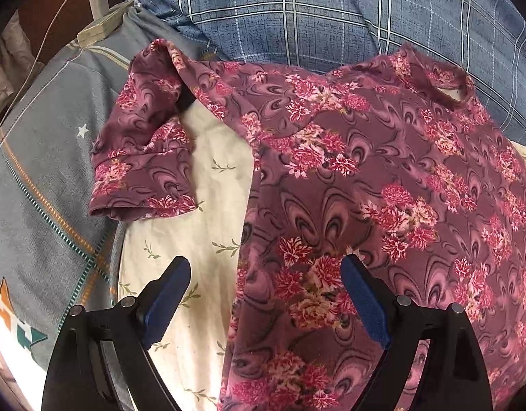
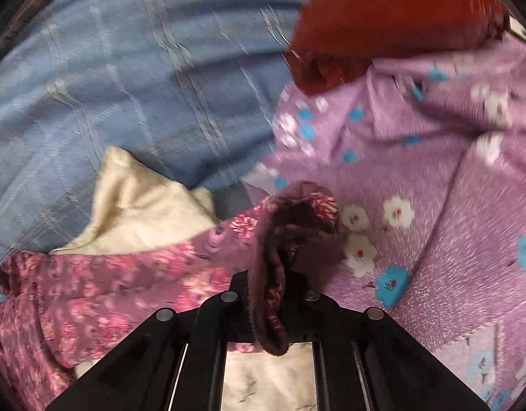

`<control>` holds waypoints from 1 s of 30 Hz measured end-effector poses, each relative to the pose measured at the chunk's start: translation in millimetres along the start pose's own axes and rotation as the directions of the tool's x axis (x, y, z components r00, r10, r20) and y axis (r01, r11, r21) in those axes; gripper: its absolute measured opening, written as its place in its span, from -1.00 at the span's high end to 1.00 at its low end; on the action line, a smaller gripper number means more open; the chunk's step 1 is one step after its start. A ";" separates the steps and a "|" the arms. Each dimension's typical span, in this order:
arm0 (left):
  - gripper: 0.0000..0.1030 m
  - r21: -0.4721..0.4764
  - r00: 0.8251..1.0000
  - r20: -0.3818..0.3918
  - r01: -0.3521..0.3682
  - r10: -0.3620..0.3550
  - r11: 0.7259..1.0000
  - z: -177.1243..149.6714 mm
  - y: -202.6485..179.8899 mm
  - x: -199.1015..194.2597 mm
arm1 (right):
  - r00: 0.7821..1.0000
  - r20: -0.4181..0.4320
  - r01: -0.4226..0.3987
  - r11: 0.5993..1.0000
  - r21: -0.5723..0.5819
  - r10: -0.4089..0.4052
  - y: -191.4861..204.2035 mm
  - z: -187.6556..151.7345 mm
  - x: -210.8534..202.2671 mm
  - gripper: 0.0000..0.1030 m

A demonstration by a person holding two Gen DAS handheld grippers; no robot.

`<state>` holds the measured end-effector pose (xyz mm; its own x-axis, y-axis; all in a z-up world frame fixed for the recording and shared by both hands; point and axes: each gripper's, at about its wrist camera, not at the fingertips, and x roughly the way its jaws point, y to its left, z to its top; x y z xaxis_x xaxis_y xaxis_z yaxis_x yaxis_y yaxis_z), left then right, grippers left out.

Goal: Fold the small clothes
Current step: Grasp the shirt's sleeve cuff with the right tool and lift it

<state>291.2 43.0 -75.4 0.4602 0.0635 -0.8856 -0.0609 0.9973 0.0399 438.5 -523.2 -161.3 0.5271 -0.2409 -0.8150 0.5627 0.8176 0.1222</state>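
A maroon floral shirt (image 1: 382, 178) lies spread on a cream sheet (image 1: 201, 212), its neck hole at the upper right and one short sleeve (image 1: 143, 157) flopped out to the left. My left gripper (image 1: 266, 274) hovers open over the shirt's left side edge, blue pads (image 1: 167, 301) wide apart, nothing between them. In the blurred right wrist view my right gripper (image 2: 274, 284) is shut on a bunched fold of the same shirt (image 2: 280, 260), which stands up between the black fingers; the rest of the shirt (image 2: 101, 287) trails to the lower left.
A blue plaid quilt (image 1: 297, 17) lies behind the shirt. A grey patterned pillow (image 1: 47, 171) sits left, with a white charger and cable (image 1: 98, 3) beyond it. In the right wrist view a lilac flowered cloth (image 2: 434, 188) and a red cloth (image 2: 393, 20) lie to the right.
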 end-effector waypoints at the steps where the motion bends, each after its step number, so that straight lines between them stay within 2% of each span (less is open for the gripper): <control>1: -0.73 -0.003 1.000 0.003 0.001 -0.001 1.000 -0.6 1.2 -0.1 | 1.000 0.017 -0.015 1.000 -0.017 0.015 7.7 0.5 -10.3 0.87; 4: -0.73 -0.032 1.000 0.013 0.024 -0.023 0.999 -2.9 12.7 -4.1 | 0.996 0.043 -0.076 0.995 -0.061 0.079 34.2 0.7 -37.6 0.87; 6: -0.73 -0.051 0.999 0.023 0.037 -0.036 0.998 -6.6 22.2 -12.1 | 0.986 0.060 -0.151 0.983 -0.109 0.158 67.3 -0.9 -59.4 0.88; 7: -0.73 -0.056 0.999 0.026 0.041 -0.039 0.998 -8.8 26.6 -16.8 | 0.979 0.067 -0.183 0.973 -0.140 0.193 85.8 -2.7 -70.0 0.88; 10: -0.73 -0.068 0.998 0.047 0.048 -0.045 0.996 -14.3 42.7 -29.9 | 0.941 0.061 -0.312 0.921 -0.234 0.334 156.8 -12.9 -102.2 0.88; 12: -0.73 -0.075 0.997 0.057 0.050 -0.046 0.996 -19.2 53.9 -38.6 | 0.900 0.032 -0.407 0.862 -0.301 0.436 213.8 -26.1 -122.0 0.88; 15: -0.73 -0.080 0.997 0.060 0.046 -0.042 0.996 -26.8 72.3 -49.4 | 0.818 -0.051 -0.548 0.750 -0.370 0.572 298.3 -56.4 -144.2 0.88; 17: -0.73 -0.091 0.997 0.064 0.045 -0.040 0.995 -31.1 85.5 -54.3 | 0.750 -0.135 -0.641 0.661 -0.390 0.647 359.0 -86.6 -153.0 0.88; 20: -0.73 -0.122 0.997 0.069 0.048 -0.039 0.991 -40.5 110.8 -62.6 | 0.668 -0.258 -0.734 0.562 -0.380 0.698 435.4 -135.5 -150.0 0.87; 22: -0.73 -0.135 0.997 0.067 0.046 -0.037 0.990 -45.0 123.8 -66.3 | 0.640 -0.339 -0.765 0.532 -0.363 0.690 484.3 -175.7 -136.8 0.84; 23: -0.73 -0.142 0.997 0.066 0.042 -0.032 0.989 -48.2 131.8 -68.6 | 0.636 -0.369 -0.770 0.527 -0.359 0.678 500.7 -191.3 -129.6 0.76; 25: -0.73 -0.142 0.998 0.063 0.031 -0.022 0.989 -51.1 139.6 -70.8 | 0.645 -0.446 -0.764 0.535 -0.361 0.621 538.8 -229.9 -108.3 0.67; 26: -0.73 -0.140 0.998 0.062 0.023 -0.015 0.990 -52.4 143.2 -72.1 | 0.664 -0.477 -0.747 0.545 -0.381 0.576 553.7 -248.1 -98.7 0.53; 28: -0.73 -0.135 0.998 0.062 0.012 -0.004 0.991 -54.6 147.3 -75.7 | 0.699 -0.515 -0.712 0.548 -0.439 0.496 572.4 -274.1 -88.4 0.50; 29: -0.73 -0.133 0.998 0.066 0.016 -0.007 0.991 -55.6 148.0 -79.2 | 0.707 -0.517 -0.704 0.545 -0.455 0.482 572.0 -278.8 -89.1 0.50; 30: -0.73 -0.131 0.997 0.071 0.023 -0.014 0.991 -55.0 147.0 -81.9 | 0.700 -0.511 -0.713 0.536 -0.453 0.499 563.6 -277.0 -95.6 0.50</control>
<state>195.9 182.5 -22.5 0.5226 0.0520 -0.8510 -0.1660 0.9852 -0.0418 528.8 105.5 -171.4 0.3247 0.5066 -0.7987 -0.3624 0.8466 0.3897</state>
